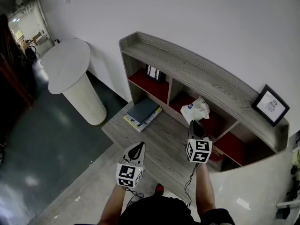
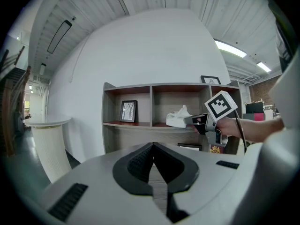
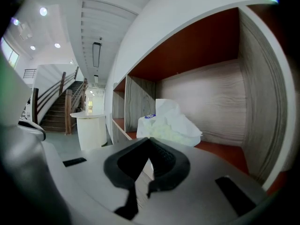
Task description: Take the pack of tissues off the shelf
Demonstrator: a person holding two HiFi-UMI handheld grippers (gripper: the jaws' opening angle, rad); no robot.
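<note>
The right gripper point(image 1: 194, 122) point(image 3: 150, 138) has its dark ribbed jaws closed together, their tips nipping the near edge of the pack of tissues point(image 1: 197, 109) point(image 3: 171, 125). The pack lies at the front of the shelf's point(image 1: 197, 71) middle compartment, on the red floor of that compartment. It is a soft white plastic pack with a blue oval label, and a crumpled tissue sticks up from its top. The left gripper point(image 1: 140, 145) point(image 2: 153, 144) is held out in front of the shelf, well apart from it. Its jaws are closed too, with nothing between them.

The shelf is grey, wood-grained board with red lining inside, split by upright dividers. In its left compartment a small framed picture point(image 1: 153, 72) point(image 2: 128, 111) leans against the back. Another black-framed picture point(image 1: 270, 105) stands on the shelf's top at the right end. On the low grey ledge in front of the shelf lies a stack of flat books point(image 1: 143, 112), the top one dark grey. Left of the shelf stands a white pedestal table point(image 1: 65, 64) point(image 2: 44, 122) with a smooth round top and a ribbed base. Nothing stands between the right gripper and the pack.
</note>
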